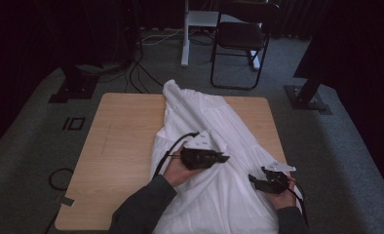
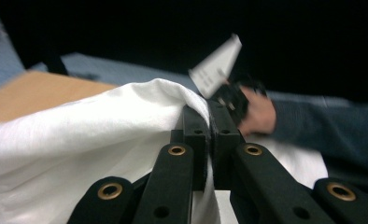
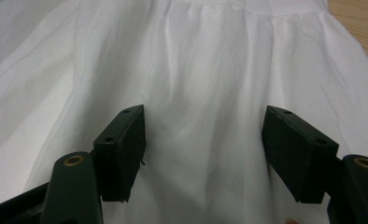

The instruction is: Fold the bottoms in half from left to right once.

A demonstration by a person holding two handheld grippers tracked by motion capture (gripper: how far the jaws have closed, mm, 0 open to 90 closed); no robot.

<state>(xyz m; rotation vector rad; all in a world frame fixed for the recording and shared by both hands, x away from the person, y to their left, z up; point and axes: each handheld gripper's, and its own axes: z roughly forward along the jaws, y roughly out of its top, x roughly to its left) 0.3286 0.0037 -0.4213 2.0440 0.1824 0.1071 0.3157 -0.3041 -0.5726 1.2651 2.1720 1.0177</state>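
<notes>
A white garment (image 1: 204,122) lies along the wooden table (image 1: 122,141), from the far edge down to the near edge. My left gripper (image 1: 223,158) is over the middle of it, jaws pointing right, shut on a fold of the white cloth (image 2: 140,107) that it lifts. In the left gripper view the jaws meet with the cloth pinched between the pads (image 2: 196,126). My right gripper (image 1: 254,179) rests at the garment's right side, near the table's right edge. Its jaws stand open (image 3: 203,154) just over the flat white fabric (image 3: 196,70), with nothing between them.
A dark folding chair (image 1: 241,36) and a white stand leg (image 1: 185,34) are on the carpet beyond the table. Black stand bases (image 1: 75,85) (image 1: 307,95) sit at the far left and right. Cables (image 1: 61,178) lie on the floor at the left. The table's left half is bare wood.
</notes>
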